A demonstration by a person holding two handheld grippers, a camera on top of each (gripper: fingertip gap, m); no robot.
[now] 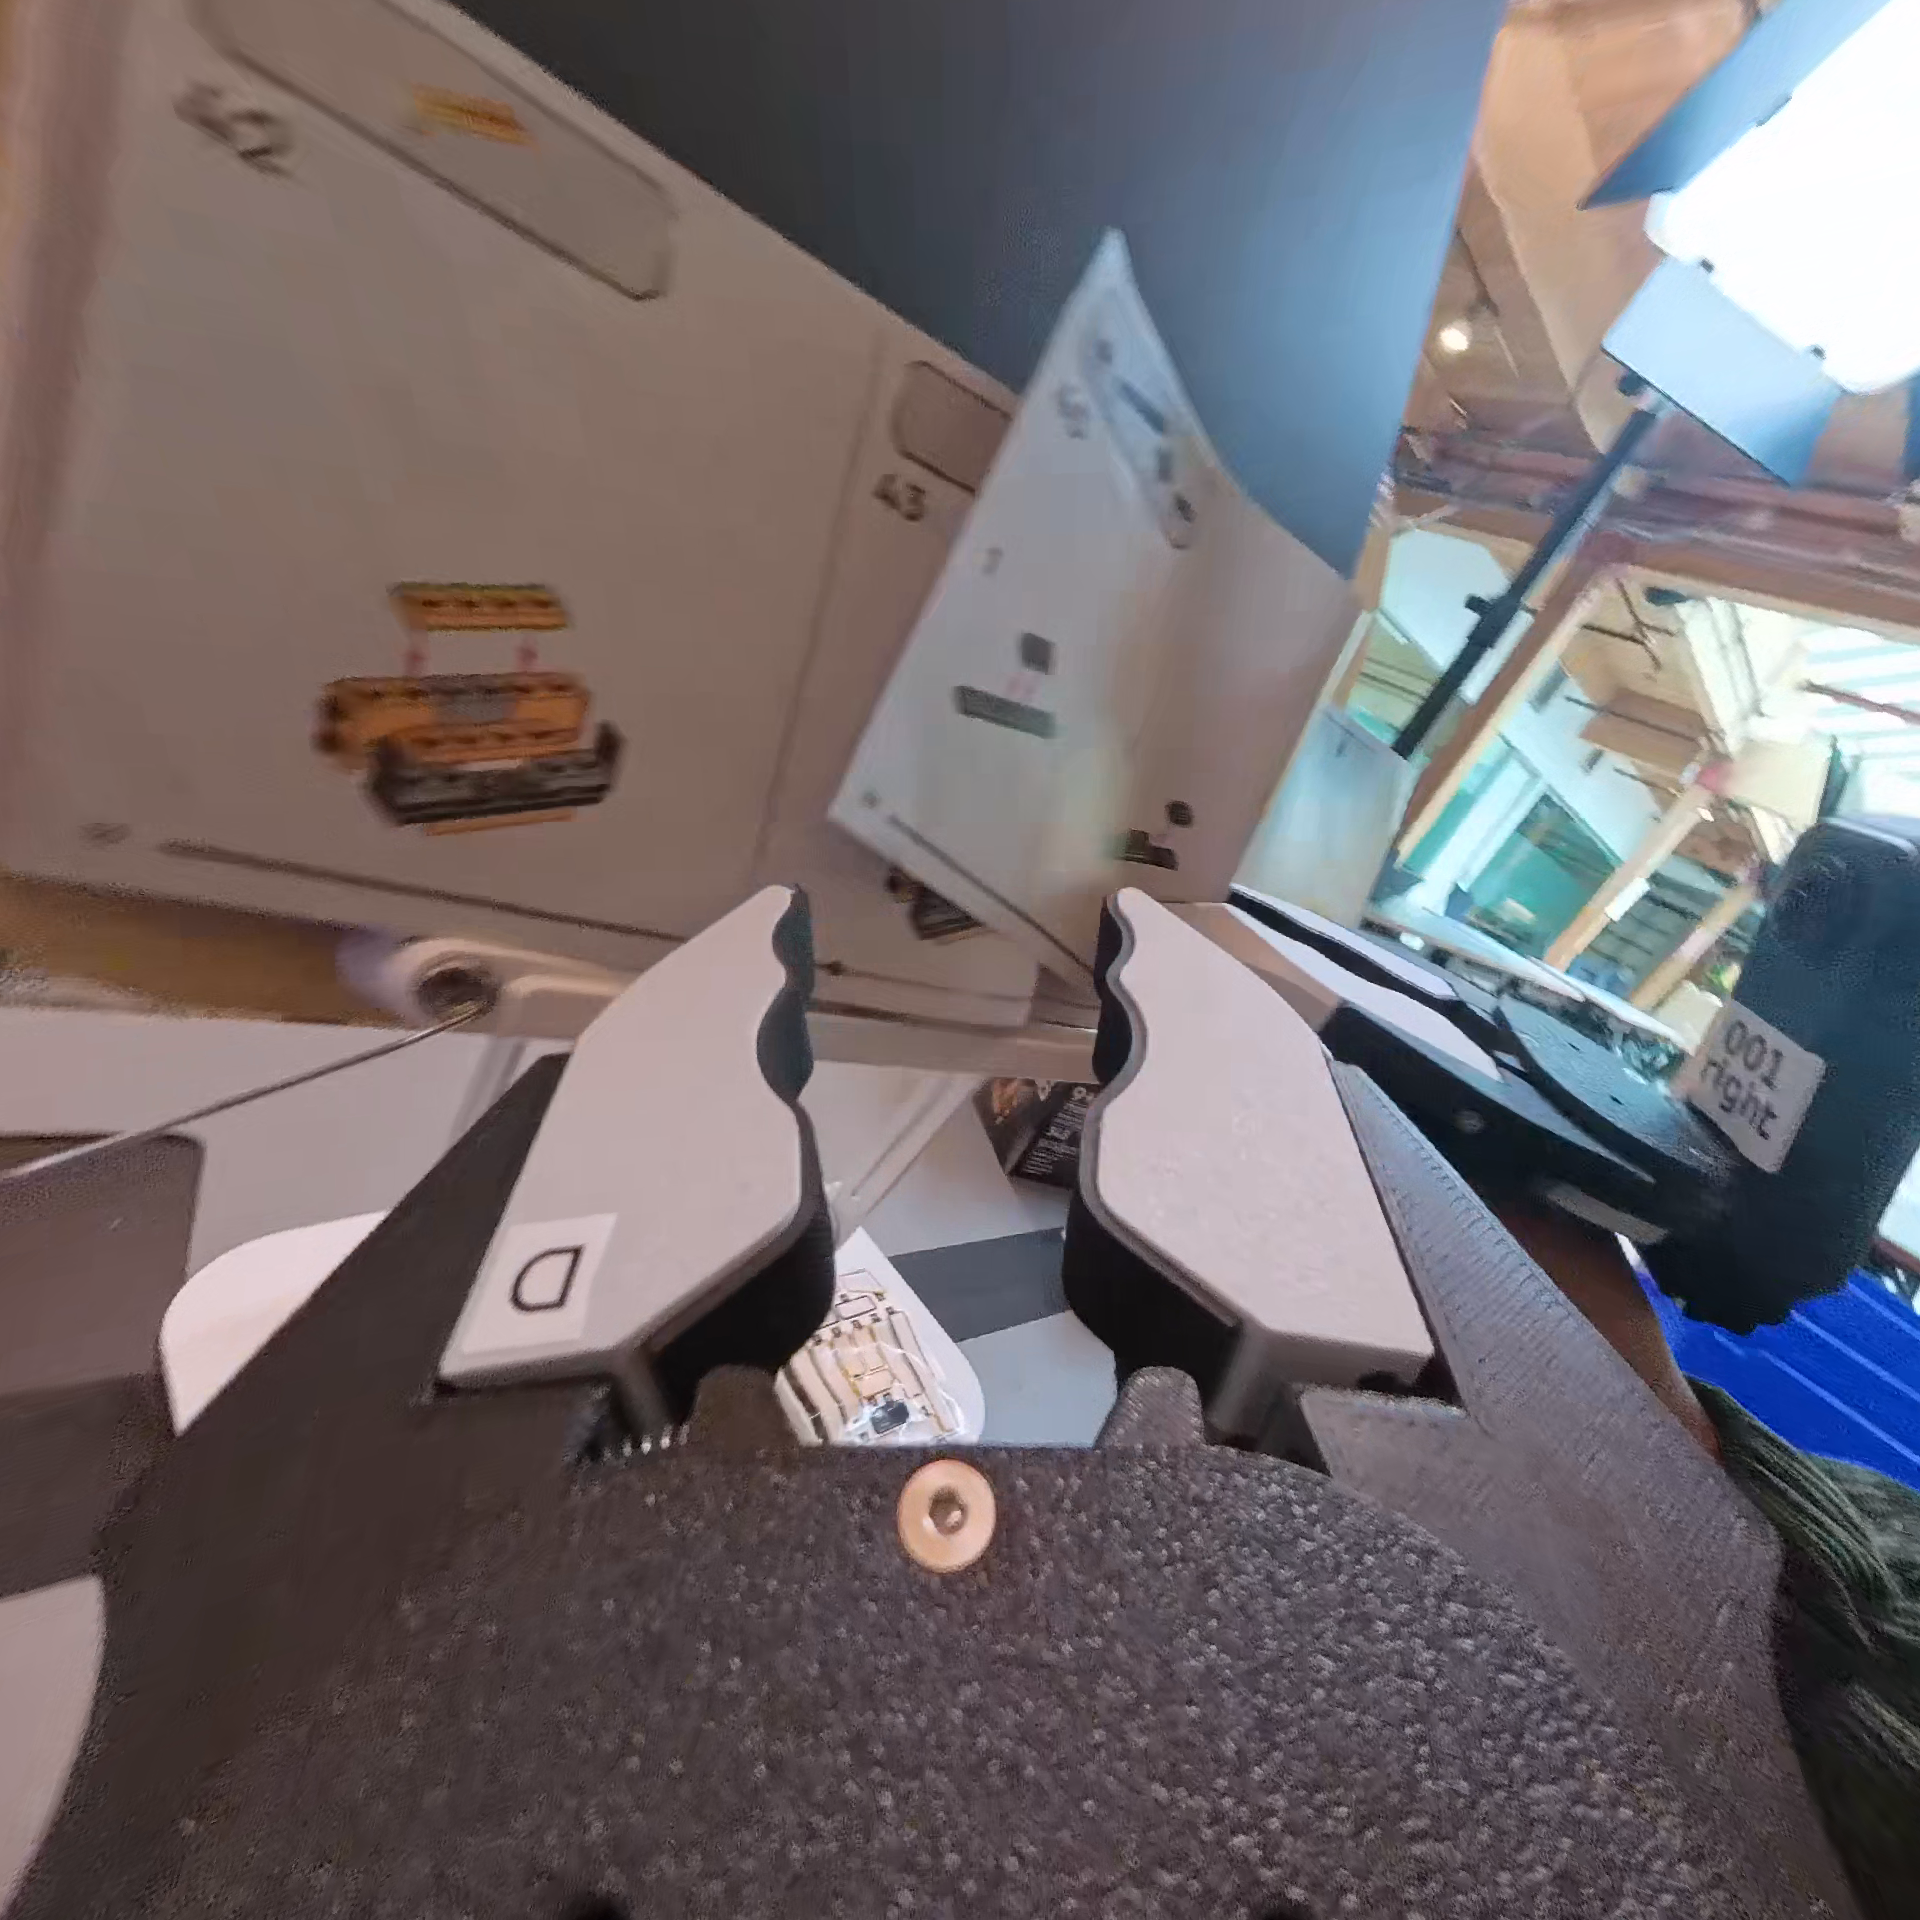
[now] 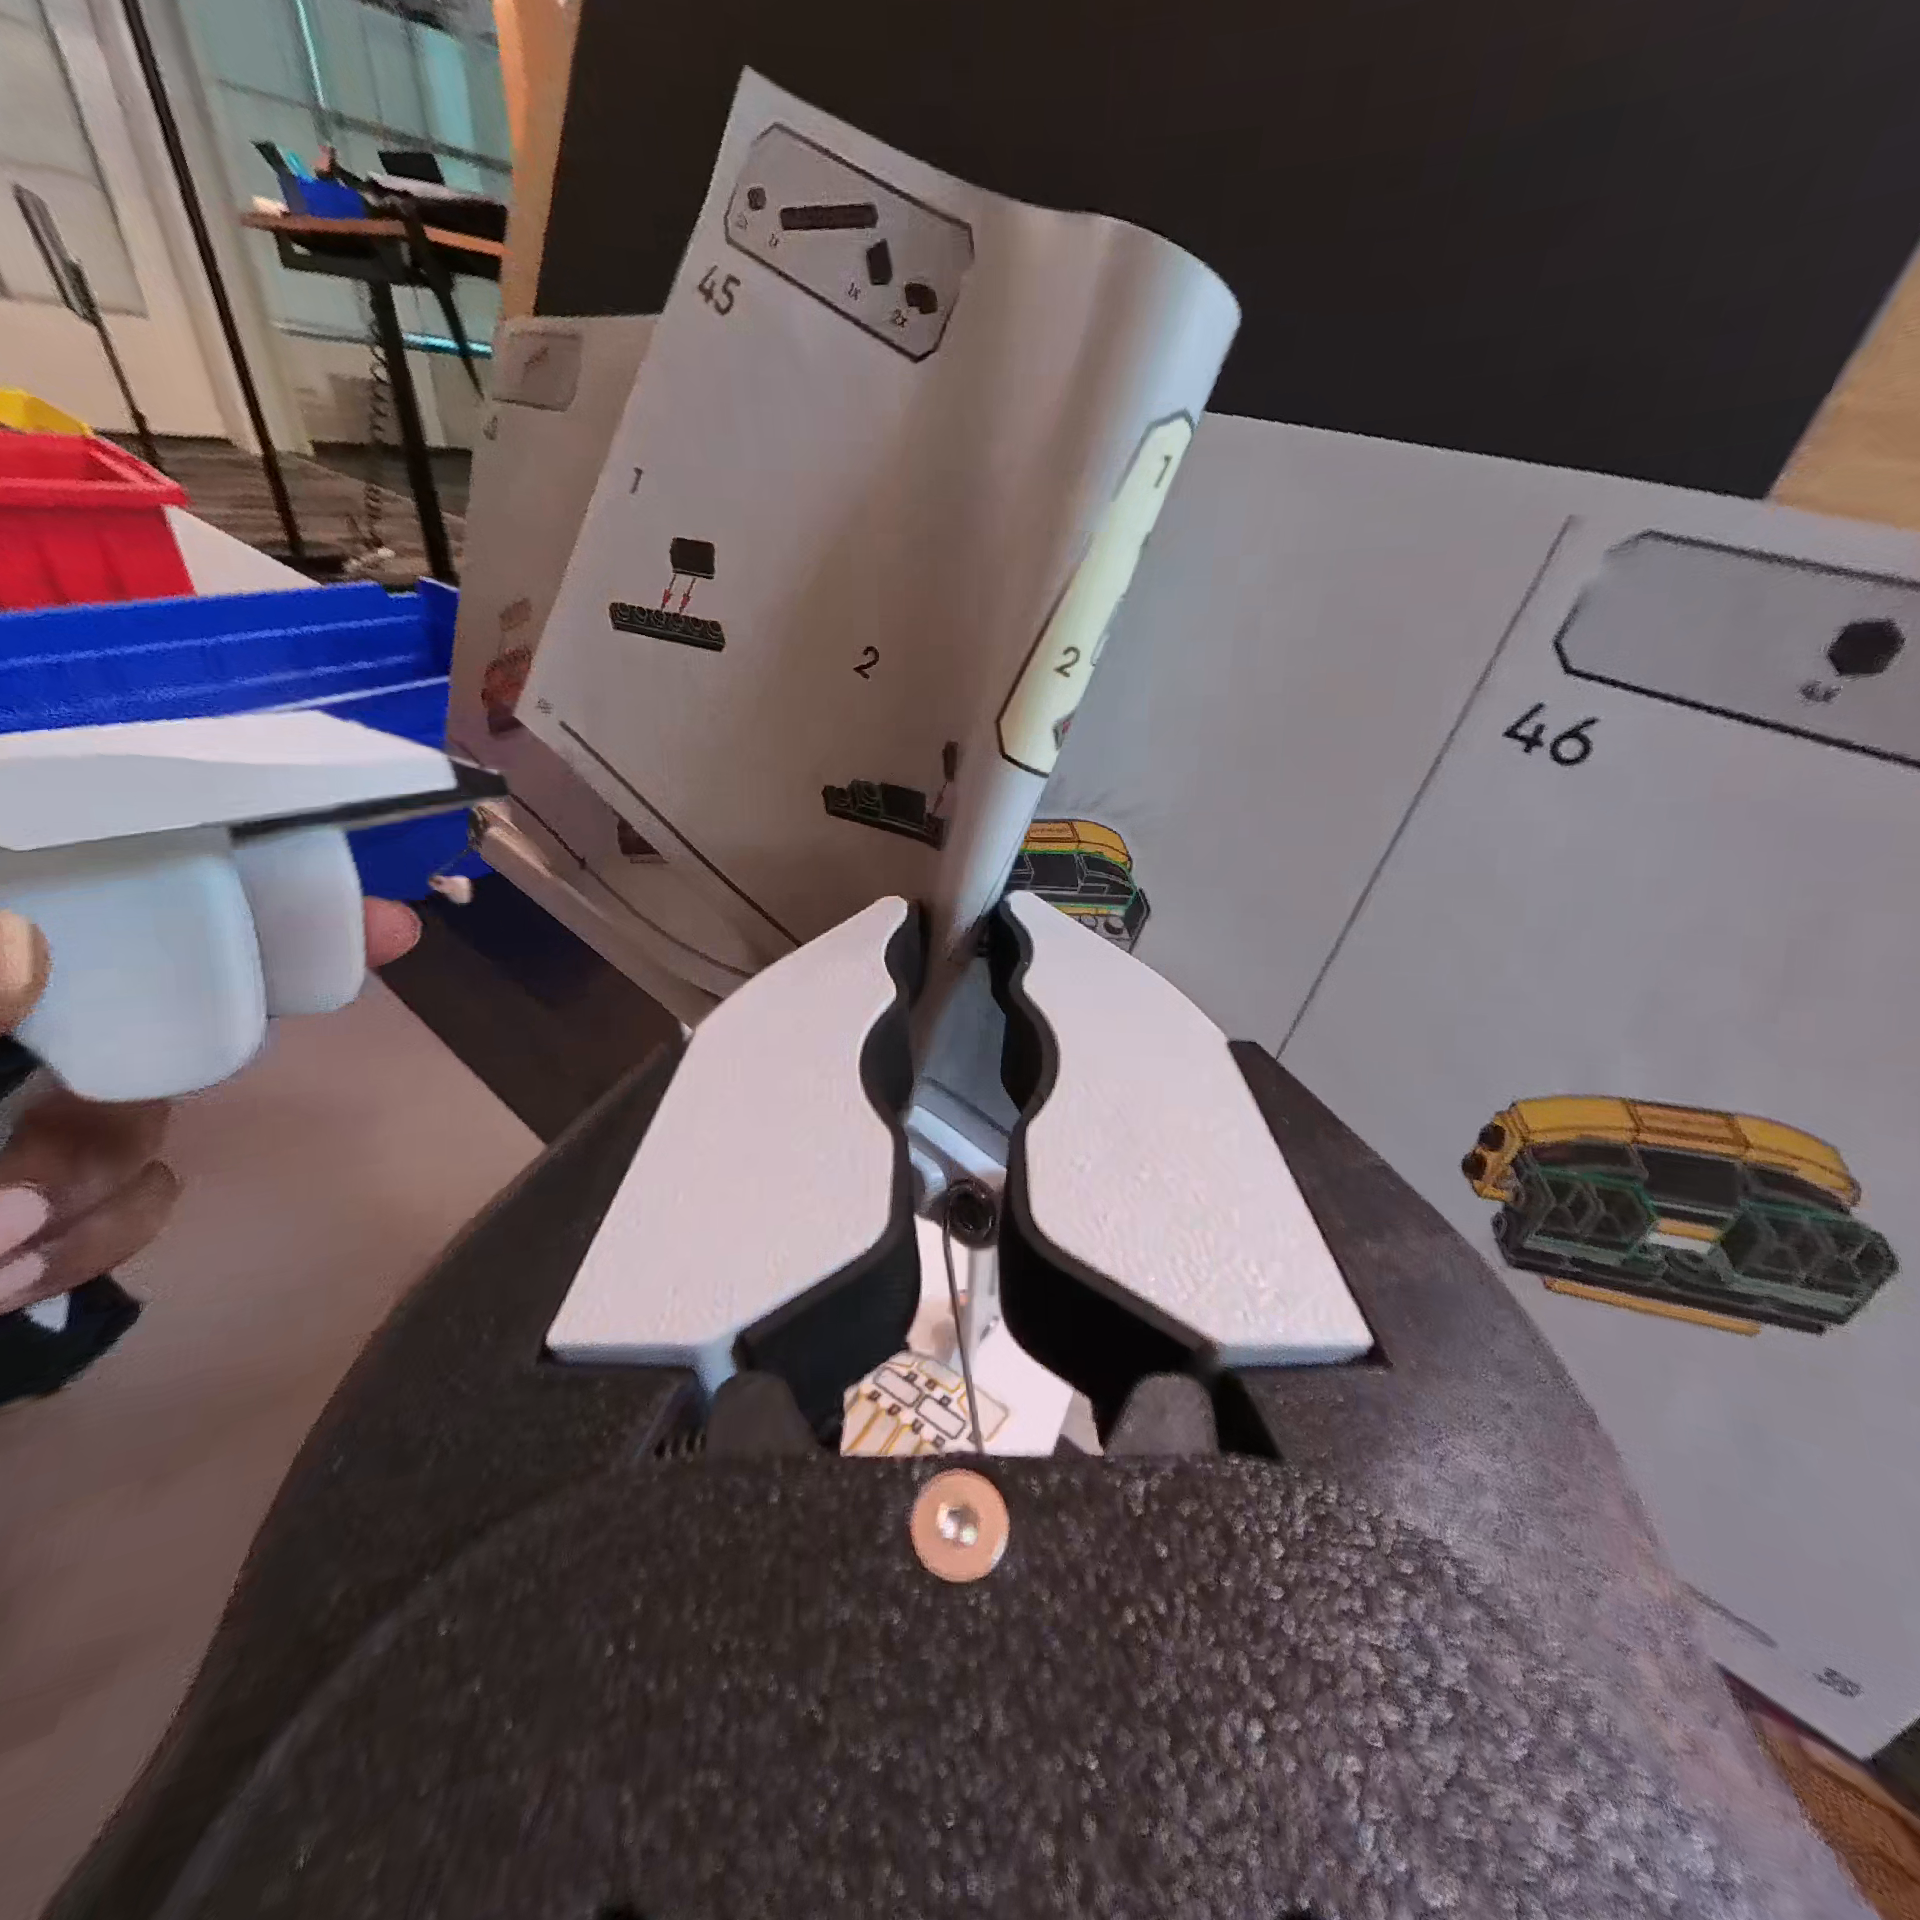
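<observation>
Currently, right gripper pinches the lower edge of a curled white paper instruction page; left gripper stands spread and bare.
Page rises from the open white instruction booklet propped on a stand; blue plastic bin sits left, near a person's hand.

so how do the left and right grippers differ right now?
The left gripper stands wide open with nothing between its fingers; the right gripper is nearly closed on the lifted booklet page. Left sits short of the booklet, right at it. Both have grey fingers with black pads.
</observation>
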